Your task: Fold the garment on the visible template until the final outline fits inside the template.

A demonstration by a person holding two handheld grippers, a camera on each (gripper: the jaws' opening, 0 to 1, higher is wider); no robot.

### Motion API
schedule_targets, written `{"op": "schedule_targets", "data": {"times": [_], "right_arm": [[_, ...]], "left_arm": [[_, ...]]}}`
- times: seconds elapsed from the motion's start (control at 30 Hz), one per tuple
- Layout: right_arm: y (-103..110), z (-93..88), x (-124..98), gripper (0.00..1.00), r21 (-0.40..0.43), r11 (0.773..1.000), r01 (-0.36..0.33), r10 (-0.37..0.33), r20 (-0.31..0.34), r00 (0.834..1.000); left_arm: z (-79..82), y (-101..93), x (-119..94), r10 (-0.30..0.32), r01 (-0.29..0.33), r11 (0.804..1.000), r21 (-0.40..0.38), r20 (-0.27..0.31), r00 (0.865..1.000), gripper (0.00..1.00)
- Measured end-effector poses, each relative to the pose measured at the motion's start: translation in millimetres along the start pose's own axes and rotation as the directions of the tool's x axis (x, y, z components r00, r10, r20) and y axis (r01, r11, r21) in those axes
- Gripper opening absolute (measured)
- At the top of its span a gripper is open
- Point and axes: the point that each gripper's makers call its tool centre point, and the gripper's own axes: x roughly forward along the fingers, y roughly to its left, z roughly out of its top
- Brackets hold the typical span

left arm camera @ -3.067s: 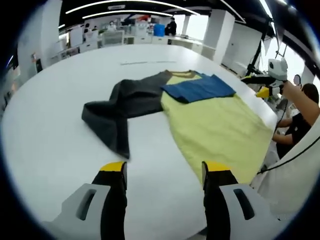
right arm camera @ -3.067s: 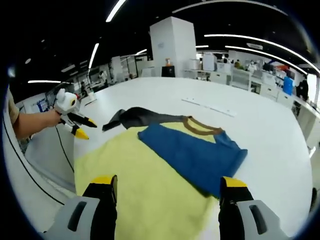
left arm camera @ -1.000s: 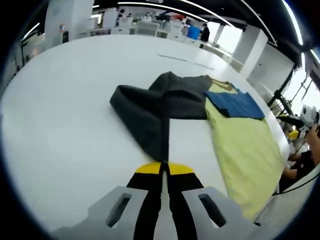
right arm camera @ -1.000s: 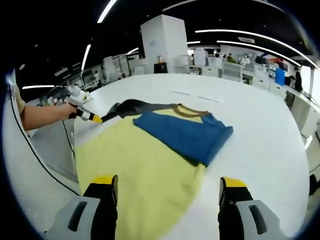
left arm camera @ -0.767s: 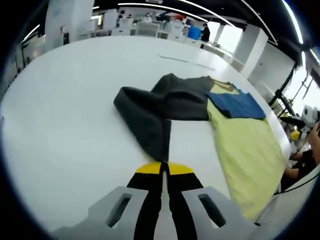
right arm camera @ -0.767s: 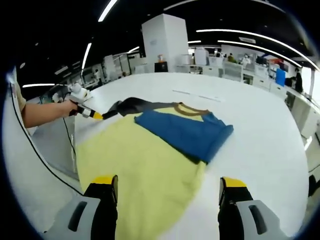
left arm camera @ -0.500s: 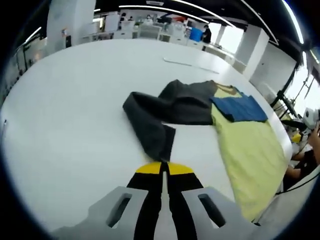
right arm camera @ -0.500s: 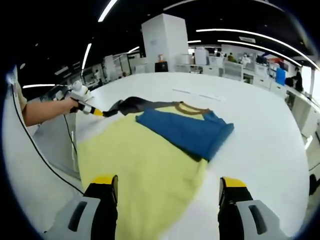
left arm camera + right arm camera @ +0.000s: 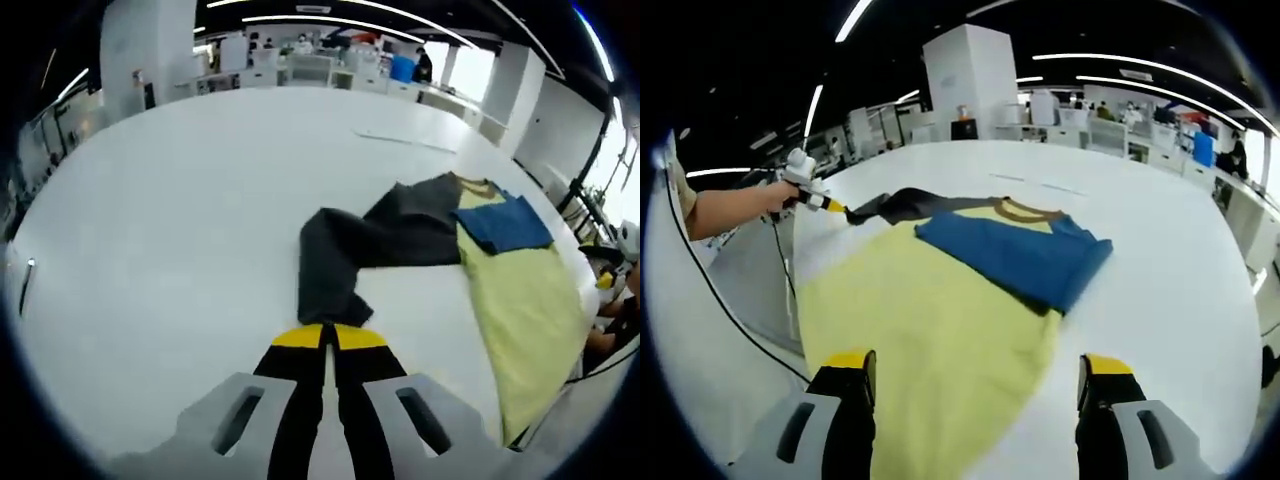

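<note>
1. Since the earlier frame, the dark sleeve (image 9: pixel 330 265) has been drawn outward across the white worktop (image 9: pixel 150 220).
2. Left gripper (image 9: pixel 326 338) clenched, apparently pinching the sleeve end to straighten it.
3. Right gripper (image 9: pixel 970 375) spread, empty, over the yellow garment (image 9: pixel 930 330).
4. Blue sleeve (image 9: pixel 1015 255) lies folded inward on it.

— What does the garment (image 9: pixel 940 330) look like?

— A shirt with a pale yellow body, a brown collar (image 9: pixel 1025 212), one dark grey sleeve (image 9: pixel 345 255) and one blue sleeve (image 9: pixel 1015 258).

— How does it lie?

— The yellow body is spread flat on the white table. The blue sleeve is folded across the chest, just below the collar. The grey sleeve stretches away from the body to the left, rumpled, its cuff end pinched and drawn out.

— And the template?

— I cannot make one out.
</note>
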Motion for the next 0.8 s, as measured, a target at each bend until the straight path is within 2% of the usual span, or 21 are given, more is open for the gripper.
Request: {"op": "schedule_targets", "data": {"times": [0.3, 0.57, 0.8], "right_arm": [[5.7, -7.3, 2.7, 0.82, 0.007, 1.0, -0.009, 0.009, -0.02, 1.0], [7.5, -6.2, 2.4, 0.82, 0.006, 1.0, -0.006, 0.006, -0.026, 1.0], [9.0, -6.9, 1.8, 0.82, 0.008, 1.0, -0.001, 0.001, -0.033, 0.999]], "left_arm": [[17.5, 26.9, -8.1, 0.052, -0.052, 0.998, 0.017, 0.01, 0.999, 0.0], [36.9, 60.7, -2.1, 0.081, -0.081, 0.996, 0.031, 0.018, 0.997, 0.0], [55.1, 76.7, 1.3, 0.097, -0.098, 0.994, 0.051, 0.034, 0.995, 0.0]]}}
